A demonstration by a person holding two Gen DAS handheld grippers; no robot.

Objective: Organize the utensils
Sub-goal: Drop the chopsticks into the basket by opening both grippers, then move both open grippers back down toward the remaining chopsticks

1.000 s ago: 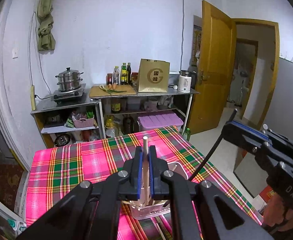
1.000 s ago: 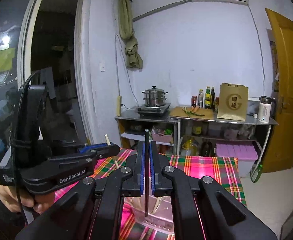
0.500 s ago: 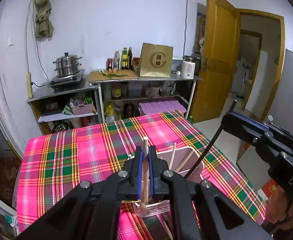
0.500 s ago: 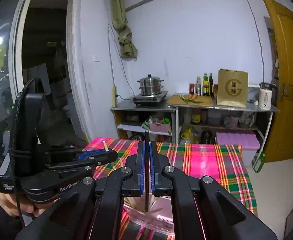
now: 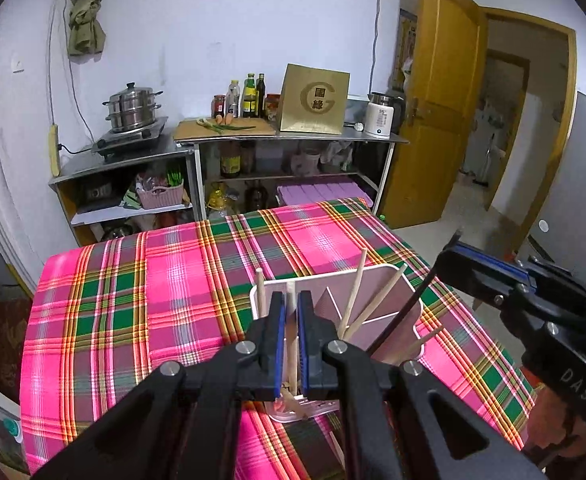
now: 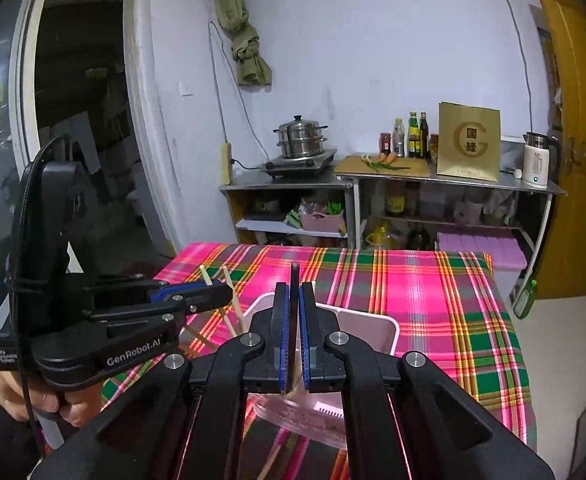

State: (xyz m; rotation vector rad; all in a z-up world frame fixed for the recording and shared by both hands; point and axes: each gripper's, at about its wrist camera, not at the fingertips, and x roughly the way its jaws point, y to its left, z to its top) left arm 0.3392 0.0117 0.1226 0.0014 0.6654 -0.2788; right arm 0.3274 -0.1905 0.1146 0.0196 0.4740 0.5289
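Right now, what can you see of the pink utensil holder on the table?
The pink utensil holder looks like pale plastic, open-topped, with rounded corners and inner dividers. It stands upright on the plaid tablecloth. Several light wooden chopsticks lean inside; a black chopstick angles into it. Its clear base shows beneath.

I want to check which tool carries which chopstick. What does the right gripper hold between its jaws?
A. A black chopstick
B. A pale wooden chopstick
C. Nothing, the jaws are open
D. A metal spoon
A: in the right wrist view the right gripper is shut on a black chopstick, whose lower end reaches into the pink holder; the pale one is in the left gripper.
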